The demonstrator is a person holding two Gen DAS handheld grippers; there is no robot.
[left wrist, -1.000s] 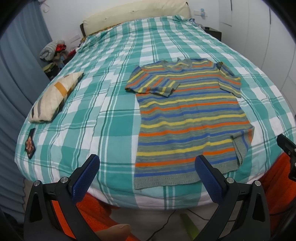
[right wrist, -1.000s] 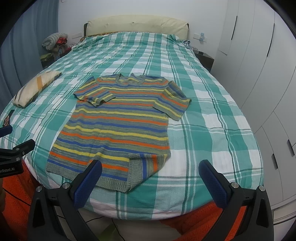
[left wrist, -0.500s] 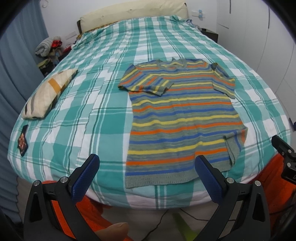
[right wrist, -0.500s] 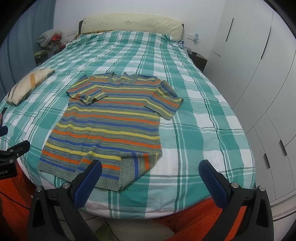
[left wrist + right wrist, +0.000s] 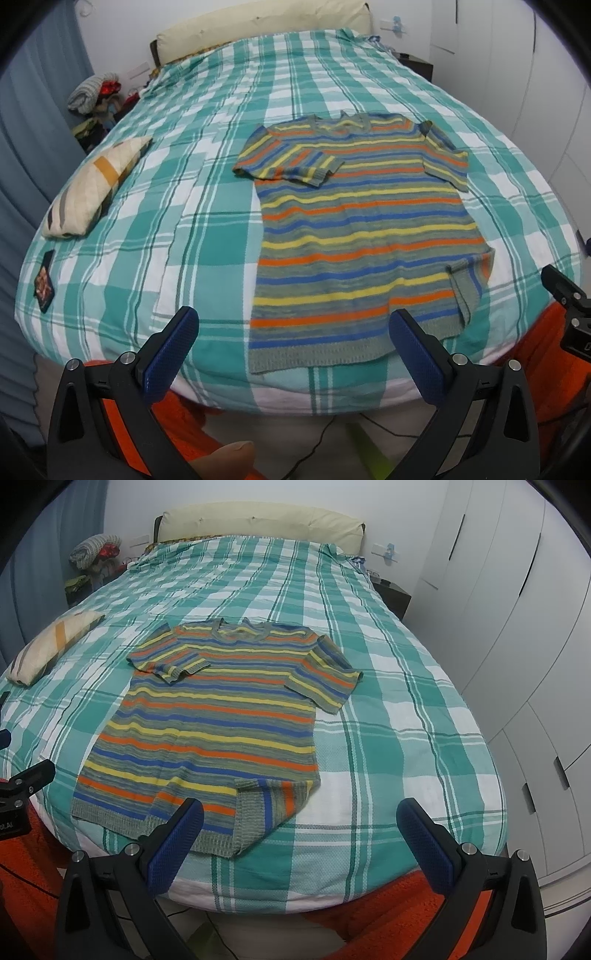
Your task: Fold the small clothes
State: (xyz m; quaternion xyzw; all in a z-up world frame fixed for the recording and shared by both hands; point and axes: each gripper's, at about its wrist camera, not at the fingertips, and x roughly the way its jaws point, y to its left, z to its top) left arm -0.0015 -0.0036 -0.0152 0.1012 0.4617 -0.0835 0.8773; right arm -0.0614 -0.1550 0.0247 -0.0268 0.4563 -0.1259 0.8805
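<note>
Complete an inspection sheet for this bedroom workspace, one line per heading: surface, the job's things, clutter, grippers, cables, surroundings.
Surface: bed under a green-and-white plaid cover.
Job's things: striped sweater lying flat; one sleeve folded across the chest, one hem corner turned up.
Clutter: small pillow and dark patch near the bed's edge.
Grippers: left gripper and right gripper both open, holding nothing.
Cables: thin dark cable on the floor.
Surroundings: white wardrobe, blue curtain, clothes pile.

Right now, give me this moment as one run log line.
phase: before first grasp | sweater: flat on bed, one sleeve folded in | left gripper: open | right gripper: open
</note>
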